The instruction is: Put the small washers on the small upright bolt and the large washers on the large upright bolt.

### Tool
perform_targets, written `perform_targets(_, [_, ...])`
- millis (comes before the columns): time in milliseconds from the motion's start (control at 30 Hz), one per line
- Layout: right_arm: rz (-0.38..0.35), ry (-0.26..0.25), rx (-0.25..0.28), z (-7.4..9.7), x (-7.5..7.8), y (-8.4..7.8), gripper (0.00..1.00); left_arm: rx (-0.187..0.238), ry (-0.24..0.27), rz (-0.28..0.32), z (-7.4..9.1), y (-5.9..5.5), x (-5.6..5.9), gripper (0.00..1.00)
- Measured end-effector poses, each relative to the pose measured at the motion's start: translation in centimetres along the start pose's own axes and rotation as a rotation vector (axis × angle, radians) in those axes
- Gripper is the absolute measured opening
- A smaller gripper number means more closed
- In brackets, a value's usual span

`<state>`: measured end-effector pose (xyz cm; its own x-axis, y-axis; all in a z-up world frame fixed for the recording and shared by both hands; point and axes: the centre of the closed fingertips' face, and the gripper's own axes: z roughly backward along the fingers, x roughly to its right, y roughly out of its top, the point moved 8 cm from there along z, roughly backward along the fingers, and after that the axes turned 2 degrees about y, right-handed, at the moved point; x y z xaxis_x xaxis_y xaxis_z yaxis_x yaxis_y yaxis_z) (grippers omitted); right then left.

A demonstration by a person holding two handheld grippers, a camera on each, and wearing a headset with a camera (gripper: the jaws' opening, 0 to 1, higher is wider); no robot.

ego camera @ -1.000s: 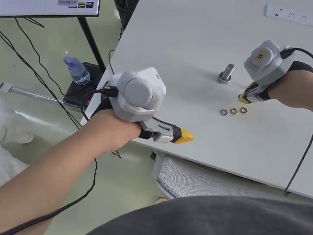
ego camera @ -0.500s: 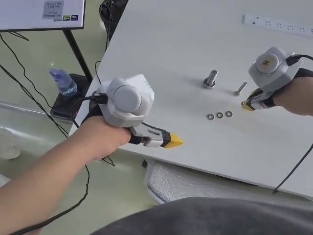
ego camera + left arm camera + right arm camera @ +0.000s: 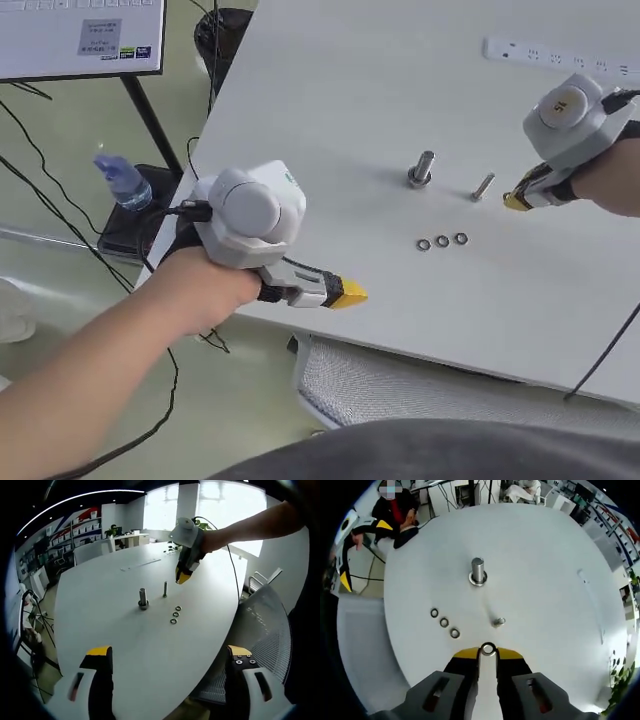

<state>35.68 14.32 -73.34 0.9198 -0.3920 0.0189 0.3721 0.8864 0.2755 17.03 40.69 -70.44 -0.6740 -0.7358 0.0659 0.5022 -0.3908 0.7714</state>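
The right gripper (image 3: 517, 203) had moved from the row of three washers (image 3: 442, 241) to just beside the small bolt (image 3: 483, 186). Its jaws were clamped on one washer (image 3: 488, 649), so threading it on appeared due next. The left gripper (image 3: 350, 294) hung with jaws spread wide and empty at the table (image 3: 330, 120) edge.

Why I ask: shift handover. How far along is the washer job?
Done: nothing clearly. The small bolt looks bare; the ring at the base of the large bolt may be its head. In hand: the right gripper is shut on one washer near the small bolt; the left gripper is open. Left: three washers in a row on the table.
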Motion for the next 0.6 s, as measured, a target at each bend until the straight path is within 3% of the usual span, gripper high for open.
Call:
perform_targets(67, [-0.002,0.003,0.005,-0.2,0.9,0.5,0.13,0.005,-0.004,0.007,0.0,0.1,0.0,0.94])
perform_targets(300, [-0.017,0.006,0.033,0.7,1.2,1.9,0.13,0.003,-0.011,0.014,-0.3,0.0,0.0,0.95])
perform_targets(600, [0.017,0.009,0.016,-0.3,1.7,2.9,0.13,0.002,-0.017,0.032,-0.6,-0.2,0.0,0.99])
